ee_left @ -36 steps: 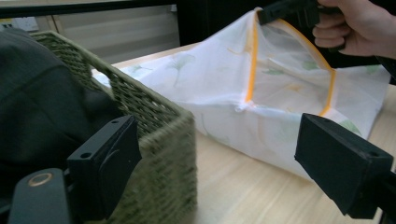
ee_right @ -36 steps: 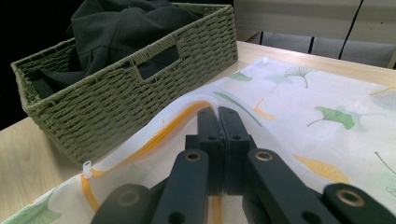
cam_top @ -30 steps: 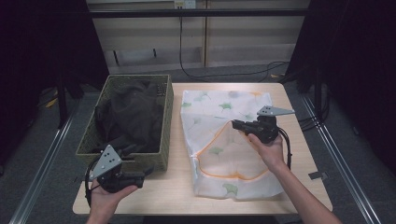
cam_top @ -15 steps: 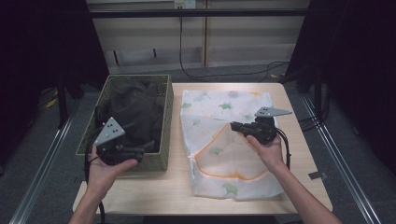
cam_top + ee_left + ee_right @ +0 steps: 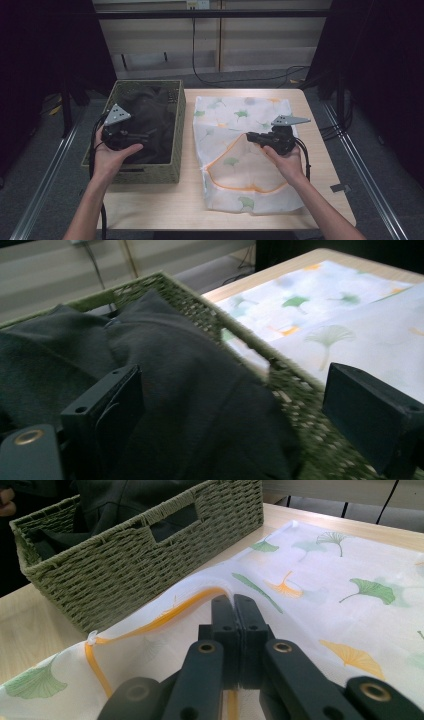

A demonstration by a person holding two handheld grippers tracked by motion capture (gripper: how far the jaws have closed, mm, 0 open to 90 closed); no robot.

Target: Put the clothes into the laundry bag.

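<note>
dark cloth (image 5: 200, 405) – under left gripper (image 5: 235, 405)

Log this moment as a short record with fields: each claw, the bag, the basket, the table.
left claw: open, over the dark clothes in the basket
right claw: shut on the bag's orange-trimmed edge, holding it lifted
bag: white, leaf print, flat on the table, mouth toward the basket
basket: green woven, left of the bag, holds the clothes
table: pale wood
</note>
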